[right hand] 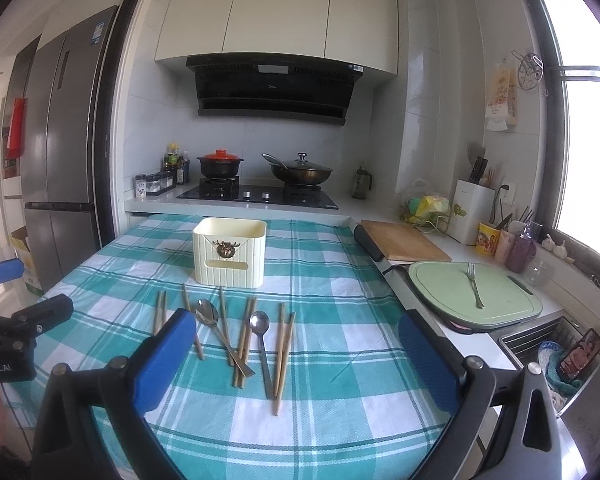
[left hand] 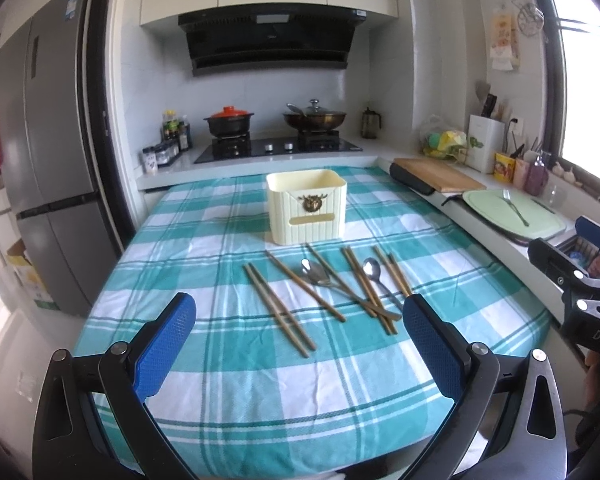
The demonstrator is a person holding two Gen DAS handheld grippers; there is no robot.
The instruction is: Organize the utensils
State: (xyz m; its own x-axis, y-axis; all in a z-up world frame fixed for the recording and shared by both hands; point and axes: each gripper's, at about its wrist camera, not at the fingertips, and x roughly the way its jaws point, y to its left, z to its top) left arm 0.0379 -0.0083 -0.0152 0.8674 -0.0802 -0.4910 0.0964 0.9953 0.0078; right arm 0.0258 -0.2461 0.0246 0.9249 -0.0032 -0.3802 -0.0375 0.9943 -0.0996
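Several wooden chopsticks (left hand: 278, 307) (right hand: 282, 356) and two metal spoons (left hand: 374, 274) (right hand: 260, 330) lie scattered on a teal checked tablecloth (left hand: 240, 380) (right hand: 320, 420). Behind them stands a cream ribbed utensil holder (left hand: 306, 208) (right hand: 230, 254), upright and empty as far as I can see. My left gripper (left hand: 300, 348) hovers open over the near part of the cloth, short of the utensils. My right gripper (right hand: 296, 360) is open too, with nothing between its blue pads, just in front of the pile. The right gripper's body (left hand: 580, 280) shows at the right edge of the left wrist view.
Beyond the cloth is a stove with a red-lidded pot (left hand: 228, 120) and a wok (left hand: 314, 118). To the right a counter carries a wooden board (right hand: 404, 242), a green board with a fork (right hand: 474, 286), a knife block (right hand: 472, 212), and a sink (right hand: 556, 356). A fridge (left hand: 48, 160) stands left.
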